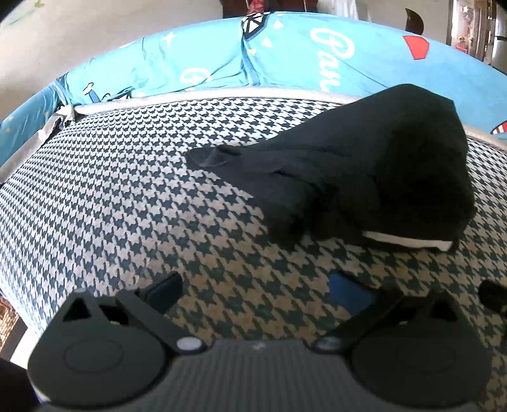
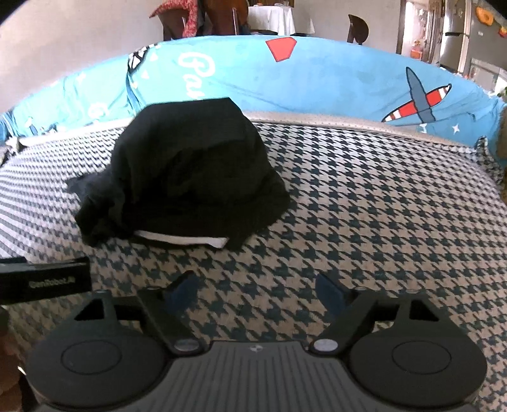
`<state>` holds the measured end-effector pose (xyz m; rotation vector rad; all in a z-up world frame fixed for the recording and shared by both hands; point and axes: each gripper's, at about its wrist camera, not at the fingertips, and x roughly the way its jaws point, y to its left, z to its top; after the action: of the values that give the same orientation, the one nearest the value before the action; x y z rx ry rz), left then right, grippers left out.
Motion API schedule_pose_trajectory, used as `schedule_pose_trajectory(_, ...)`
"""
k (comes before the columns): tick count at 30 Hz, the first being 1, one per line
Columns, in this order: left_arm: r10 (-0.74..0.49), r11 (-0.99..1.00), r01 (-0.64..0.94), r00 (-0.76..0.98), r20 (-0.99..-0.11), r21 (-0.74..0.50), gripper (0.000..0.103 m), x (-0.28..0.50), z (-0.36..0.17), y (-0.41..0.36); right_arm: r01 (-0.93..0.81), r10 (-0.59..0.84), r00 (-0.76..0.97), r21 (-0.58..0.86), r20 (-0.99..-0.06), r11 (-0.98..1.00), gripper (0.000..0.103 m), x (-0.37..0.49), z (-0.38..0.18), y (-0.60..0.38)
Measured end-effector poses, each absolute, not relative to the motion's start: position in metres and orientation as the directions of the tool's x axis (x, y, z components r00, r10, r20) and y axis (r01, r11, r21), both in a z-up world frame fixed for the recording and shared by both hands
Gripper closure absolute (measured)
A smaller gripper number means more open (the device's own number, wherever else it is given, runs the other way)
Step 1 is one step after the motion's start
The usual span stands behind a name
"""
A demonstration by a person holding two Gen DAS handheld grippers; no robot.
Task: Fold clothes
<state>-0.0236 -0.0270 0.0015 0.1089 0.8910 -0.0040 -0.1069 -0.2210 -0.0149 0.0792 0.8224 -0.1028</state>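
A black garment (image 1: 364,164) lies bunched in a heap on the houndstooth-covered surface (image 1: 126,196), with a white band (image 1: 408,241) showing along its near edge. In the right wrist view the same black garment (image 2: 187,171) sits ahead and to the left, its white band (image 2: 180,238) facing me. My left gripper (image 1: 256,285) is open, low over the cloth, short of the garment and to its left. My right gripper (image 2: 256,288) is open too, nothing between its fingers, a little short of the heap. The left gripper's black body (image 2: 47,279) shows at the left edge of the right wrist view.
A blue cartoon-print sheet (image 2: 317,76) with an airplane (image 2: 418,98) and lettering rises behind the houndstooth cover. A silver trim edge (image 1: 190,98) separates them. Chairs and a white-covered table (image 2: 272,19) stand in the room beyond. A refrigerator (image 2: 459,41) stands far right.
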Motion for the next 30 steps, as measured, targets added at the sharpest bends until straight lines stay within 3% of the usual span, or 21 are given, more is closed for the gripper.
schedule_pose_trajectory(1, 0.043, 0.995, 0.046, 0.629, -0.776, 0.093, 0.0, -0.023, 0.002, -0.026, 0.115, -0.049, 0.683, 0.042, -0.729, 0.992, 0.03, -0.107, -0.014, -0.221)
schedule_pose_trajectory(7, 0.041, 0.997, 0.018, 0.646, -0.762, 0.069, 0.005, -0.015, 0.013, -0.017, 0.049, 0.011, 0.736, 0.07, -0.677, 0.996, 0.049, -0.102, -0.002, -0.221)
schedule_pose_trajectory(12, 0.026, 1.0, -0.019, 0.636, -0.771, 0.018, 0.006, 0.004, 0.026, -0.003, -0.039, 0.108, 0.772, 0.123, -0.626, 0.992, 0.05, -0.094, 0.006, -0.215)
schedule_pose_trajectory(20, 0.051, 0.998, -0.049, 0.643, -0.764, 0.025, 0.0, 0.042, 0.046, 0.011, -0.2, 0.226, 0.767, 0.111, -0.601, 0.973, 0.048, -0.072, 0.006, -0.178)
schedule_pose_trajectory(23, 0.067, 0.997, -0.071, 0.641, -0.764, 0.027, 0.0, 0.056, 0.053, 0.017, -0.245, 0.249, 0.766, 0.089, -0.593, 0.966, 0.038, -0.064, 0.001, -0.165)
schedule_pose_trajectory(30, 0.079, 0.988, -0.151, 0.64, -0.764, -0.024, 0.0, 0.071, 0.064, 0.046, -0.333, 0.3, 0.759, 0.051, -0.578, 0.942, 0.034, -0.041, -0.012, -0.136)
